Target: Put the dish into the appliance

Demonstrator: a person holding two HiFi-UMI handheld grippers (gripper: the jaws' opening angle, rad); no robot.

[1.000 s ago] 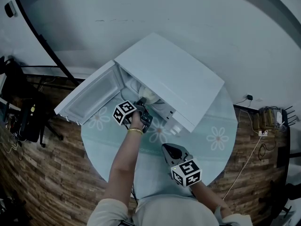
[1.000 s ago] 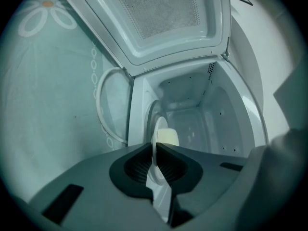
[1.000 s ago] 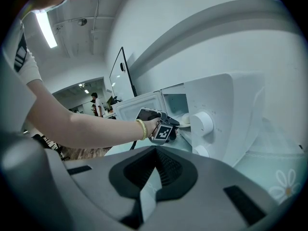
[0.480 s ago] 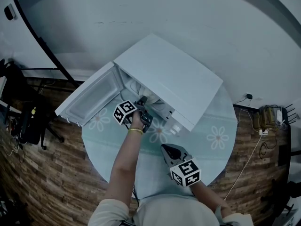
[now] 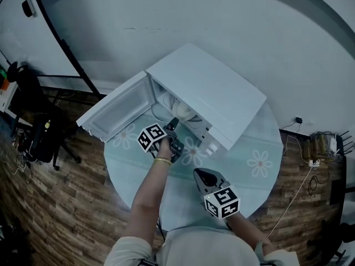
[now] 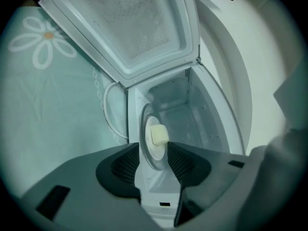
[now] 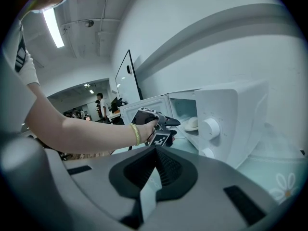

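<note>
A white microwave (image 5: pixel 213 93) stands on the round table with its door (image 5: pixel 119 107) swung wide to the left. Inside it rests a white dish (image 6: pixel 150 150) that carries a pale yellow block (image 6: pixel 159 134); the dish (image 5: pixel 183 111) also shows in the head view. My left gripper (image 5: pixel 173 123) hovers just outside the cavity's mouth. Its jaws are opening, and the pads stand apart on either side of the dish's near edge without pressing on it. My right gripper (image 5: pixel 201 176) is shut and empty, held low over the table's front.
The table has a pale green cloth (image 5: pixel 258 162) with a flower print. The microwave's knobs (image 7: pixel 209 127) face the right gripper. Wooden floor surrounds the table, with a dark chair (image 5: pixel 39 137) at the left and cables (image 5: pixel 310 154) at the right.
My left gripper's jaws have spread apart and let go of the dish, which stays inside the microwave. The gripper has drawn back a little. The right gripper has barely moved.
</note>
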